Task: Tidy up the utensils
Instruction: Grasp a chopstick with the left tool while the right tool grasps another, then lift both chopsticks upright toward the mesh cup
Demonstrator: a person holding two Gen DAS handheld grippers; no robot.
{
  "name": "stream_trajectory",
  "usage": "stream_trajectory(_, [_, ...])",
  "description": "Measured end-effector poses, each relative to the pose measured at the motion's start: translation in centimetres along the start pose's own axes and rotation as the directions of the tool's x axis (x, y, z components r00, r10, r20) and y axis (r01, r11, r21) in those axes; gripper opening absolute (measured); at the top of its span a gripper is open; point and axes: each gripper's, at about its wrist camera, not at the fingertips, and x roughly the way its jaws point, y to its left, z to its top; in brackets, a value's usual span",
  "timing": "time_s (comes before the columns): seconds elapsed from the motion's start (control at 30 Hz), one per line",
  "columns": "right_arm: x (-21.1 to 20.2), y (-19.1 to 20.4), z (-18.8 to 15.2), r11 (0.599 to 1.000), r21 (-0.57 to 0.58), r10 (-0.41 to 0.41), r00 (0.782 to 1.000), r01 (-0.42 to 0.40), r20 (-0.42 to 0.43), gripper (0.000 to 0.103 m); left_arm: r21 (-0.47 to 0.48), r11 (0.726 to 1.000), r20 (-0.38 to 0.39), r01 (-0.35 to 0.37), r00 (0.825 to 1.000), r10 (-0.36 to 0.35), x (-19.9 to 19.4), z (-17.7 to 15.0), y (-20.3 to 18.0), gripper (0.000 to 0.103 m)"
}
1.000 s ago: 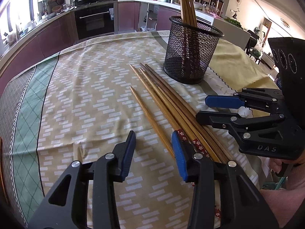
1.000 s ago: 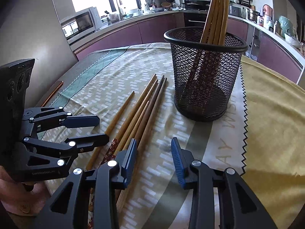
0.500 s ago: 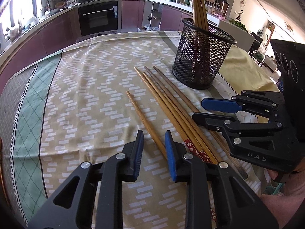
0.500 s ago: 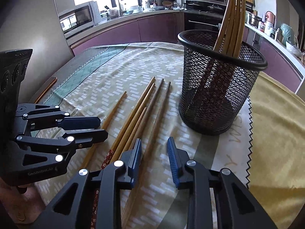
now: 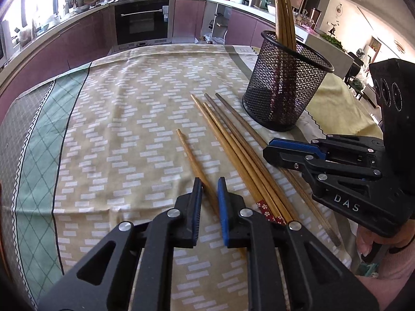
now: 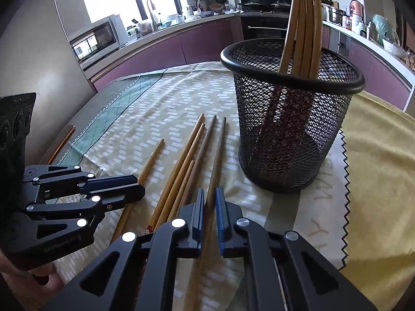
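Several wooden chopsticks lie side by side on the patterned tablecloth point(image 5: 116, 134). A black mesh cup point(image 5: 284, 85) stands behind them with several chopsticks upright in it; it also shows in the right wrist view point(image 6: 293, 119). My left gripper point(image 5: 209, 190) is shut on the lone left chopstick point(image 5: 190, 153), low on the cloth. My right gripper point(image 6: 209, 202) is shut on the rightmost dark chopstick point(image 6: 219, 145). Each gripper shows in the other's view: the right one point(image 5: 272, 153), the left one point(image 6: 137, 186).
The table's left edge has a wooden rim point(image 6: 61, 143). A yellow cloth point(image 6: 378, 160) covers the table's right part. Kitchen cabinets and an oven point(image 5: 142, 20) stand behind the table.
Both grippers have moved forward and down and have closed from open onto one chopstick each.
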Motion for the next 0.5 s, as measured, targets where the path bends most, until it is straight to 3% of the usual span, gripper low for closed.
stream_trajectory(0.27, [-1.3, 0.0, -0.2, 1.000, 0.001, 0.029, 0.999, -0.029, 0.023, 0.006, -0.018, 1.000, 0.022, 0.003, 1.000, -0.003, -0.8, -0.2, 0.4, 0.001])
stream_trajectory(0.43, [-2.1, 0.0, -0.3, 0.999, -0.004, 0.050, 0.998, -0.049, 0.038, 0.006, -0.001, 1.000, 0.023, -0.003, 1.000, 0.003, -1.2, -0.3, 0.3, 0.002])
stream_trajectory(0.5, [-2.3, 0.1, -0.3, 0.999, -0.007, 0.052, 0.998, -0.051, 0.040, 0.006, -0.007, 1.000, 0.012, -0.008, 1.000, 0.008, -1.0, -0.4, 0.4, 0.010])
